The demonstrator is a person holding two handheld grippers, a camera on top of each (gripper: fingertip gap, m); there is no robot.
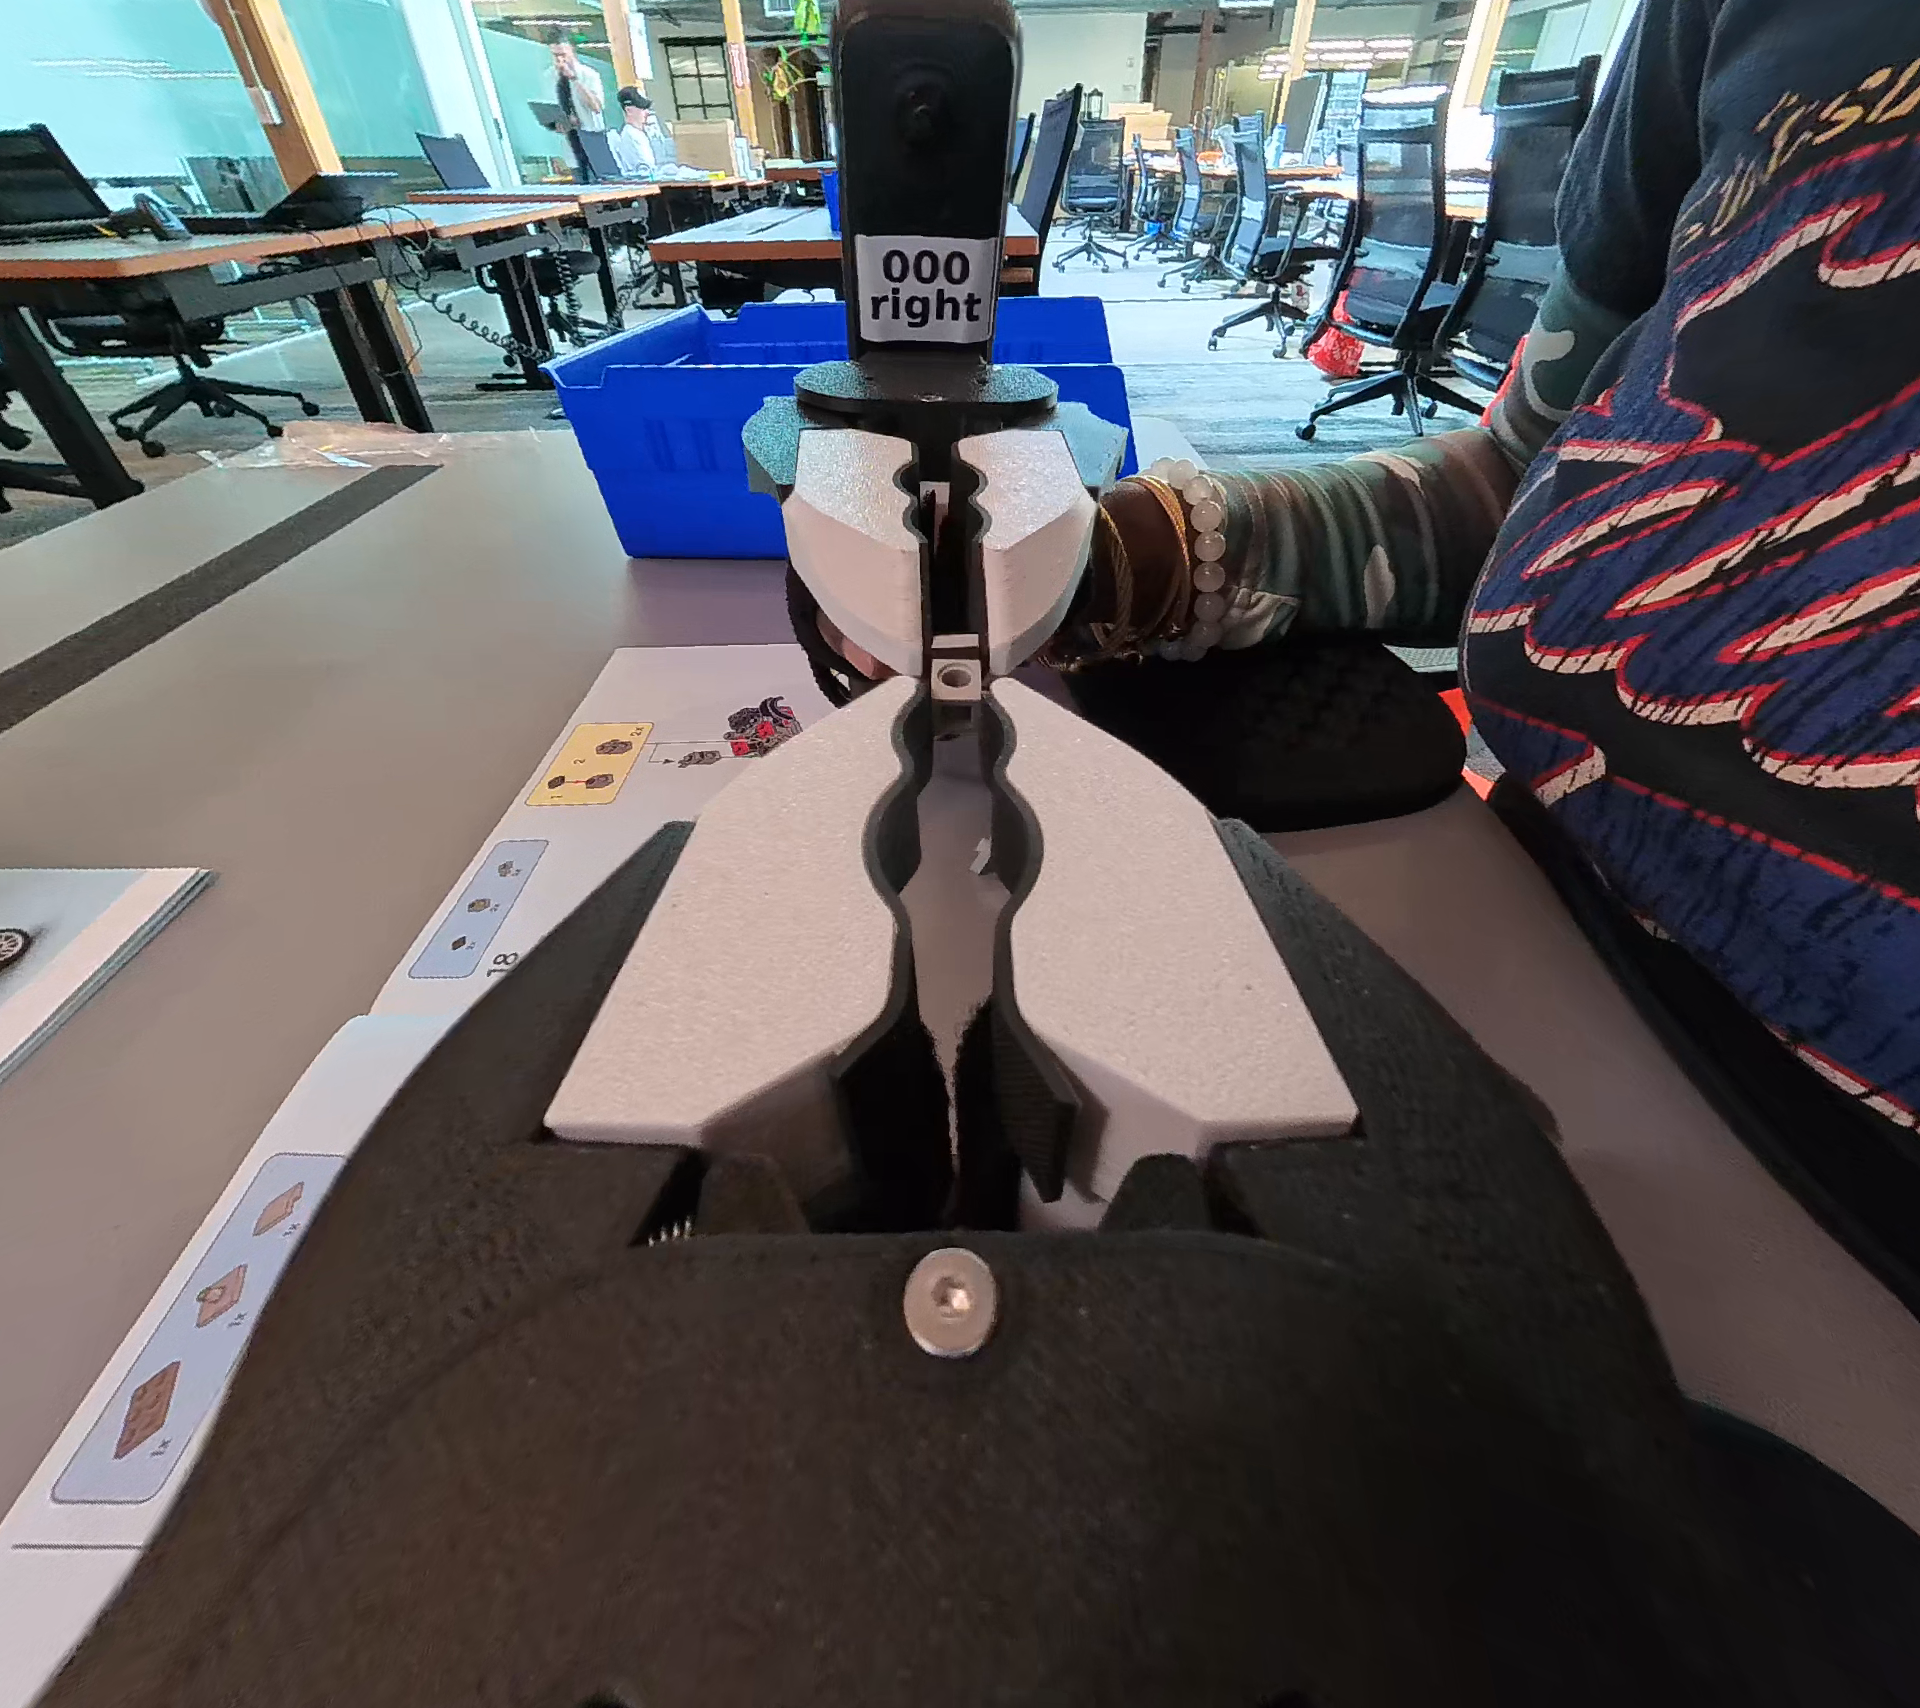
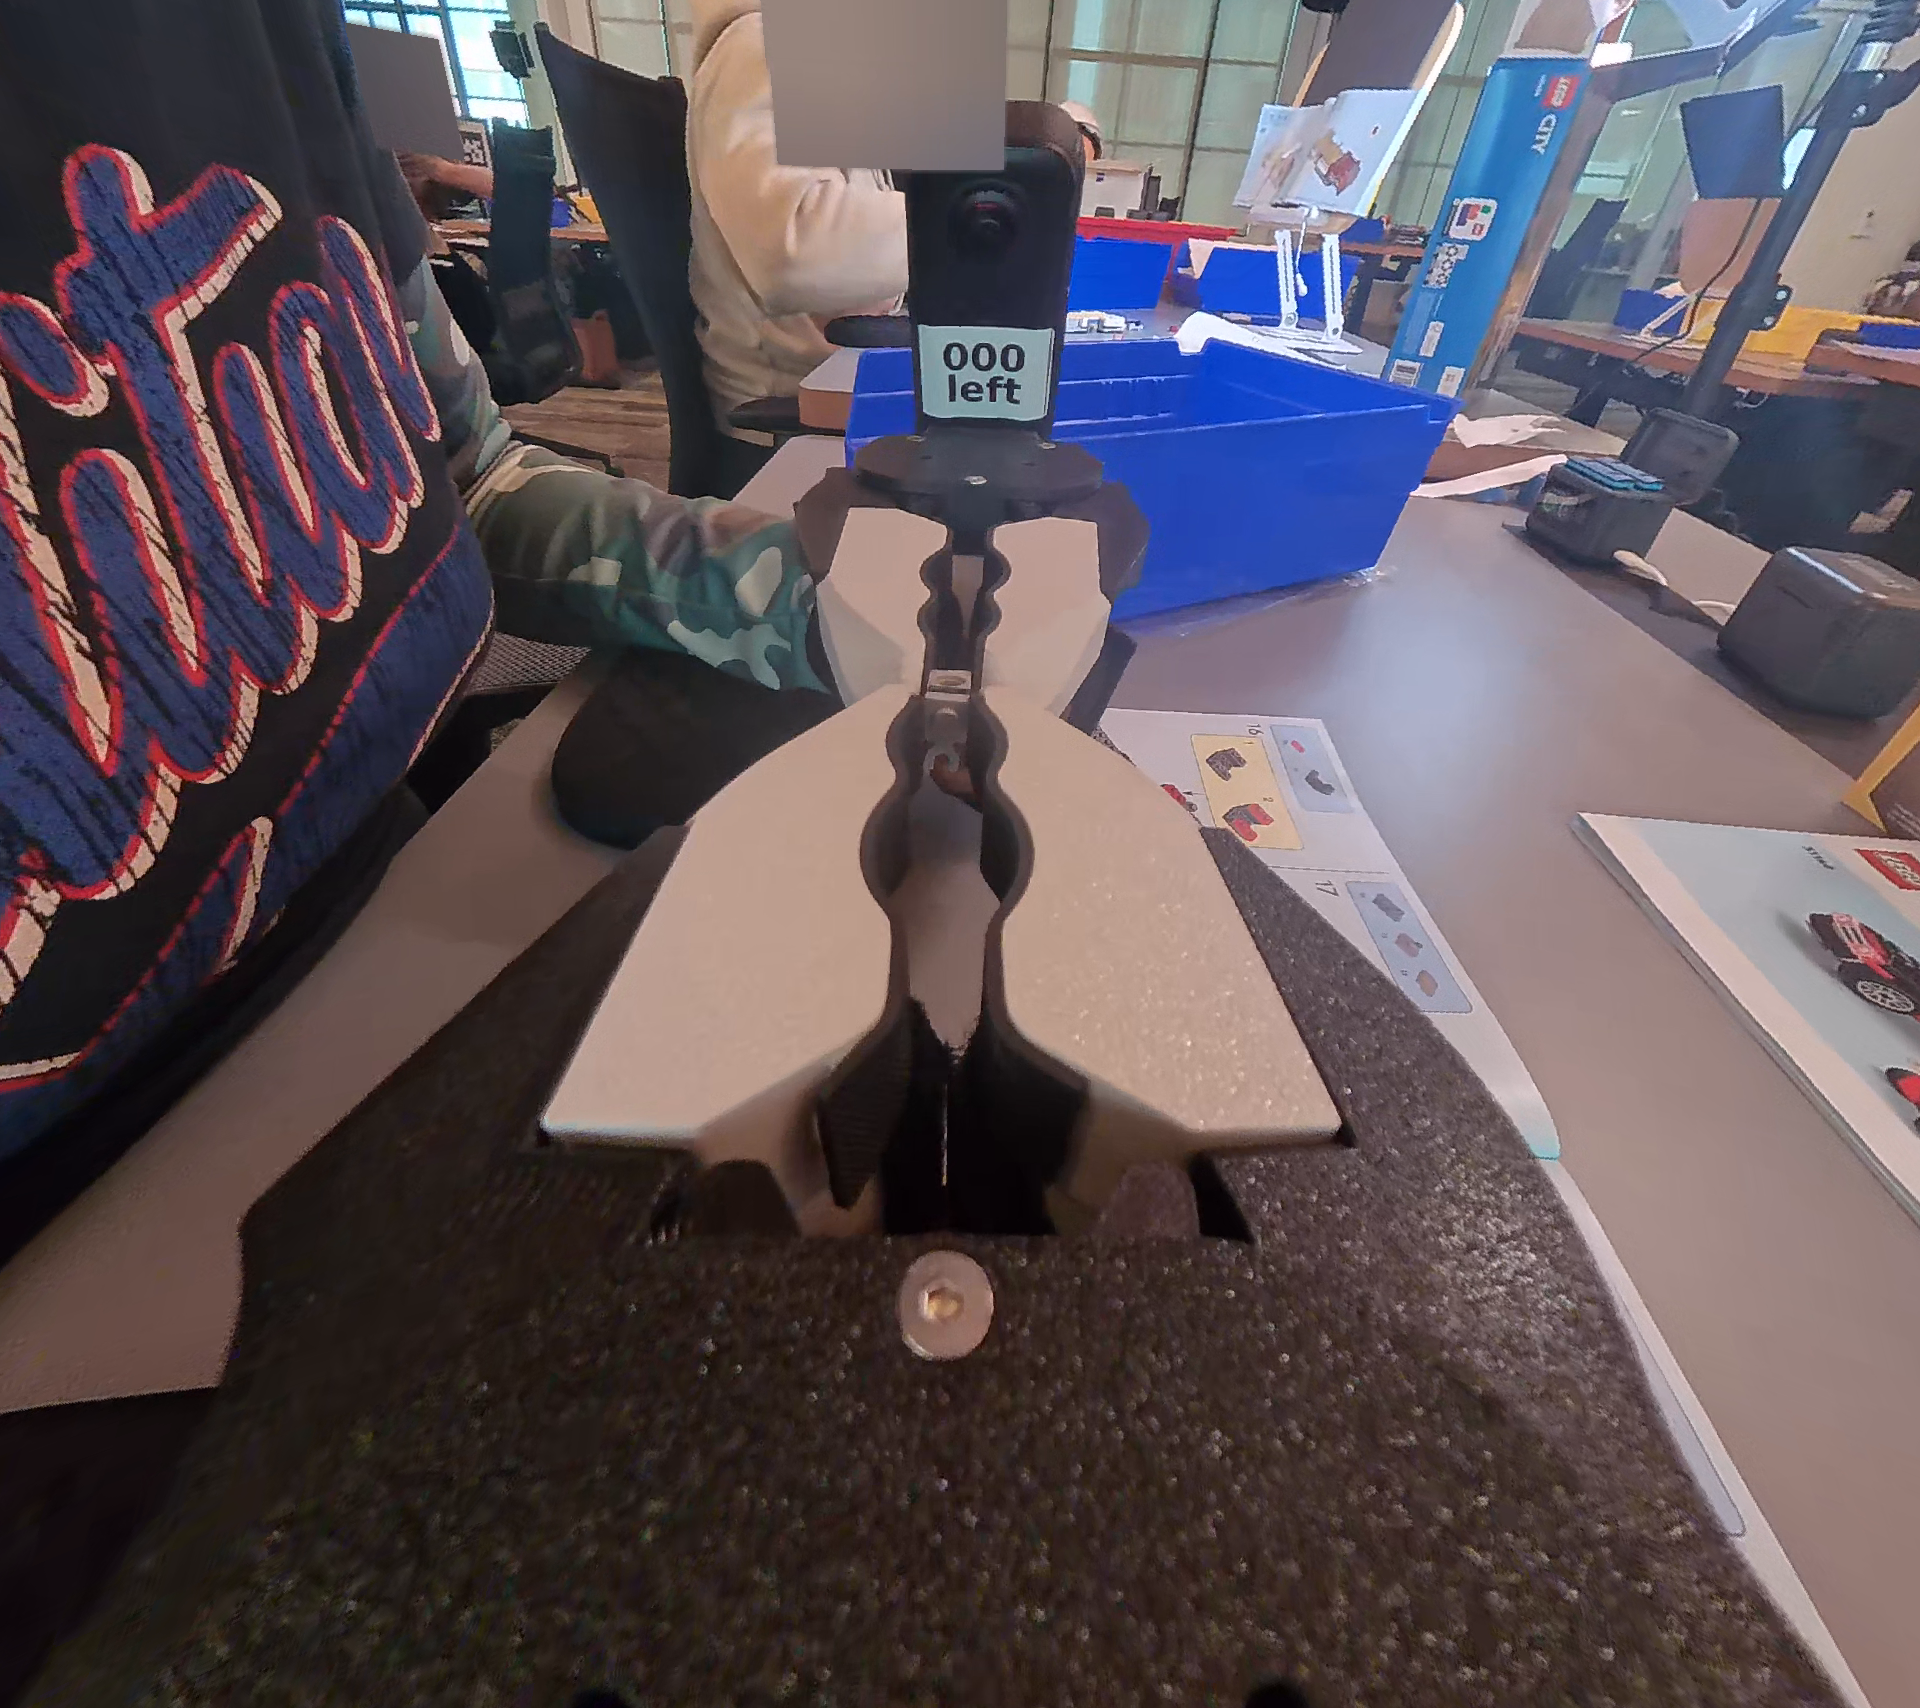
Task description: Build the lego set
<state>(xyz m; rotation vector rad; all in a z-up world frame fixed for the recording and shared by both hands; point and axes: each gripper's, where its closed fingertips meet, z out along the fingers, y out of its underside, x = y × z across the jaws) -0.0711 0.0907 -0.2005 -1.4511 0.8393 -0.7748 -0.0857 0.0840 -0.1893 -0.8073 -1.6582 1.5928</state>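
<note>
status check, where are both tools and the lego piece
Left tool and right tool meet tip to tip above the instruction booklet. Small grey lego piece pinched between them. Nothing in the way; blue bin sits behind.

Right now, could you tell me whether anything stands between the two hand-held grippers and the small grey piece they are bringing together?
Nothing visible does. The left hand-held gripper and right hand-held gripper meet tip to tip above the instruction booklet, with the grey piece pinched right at their tips. Which one actually clamps it is hard to tell.
</note>
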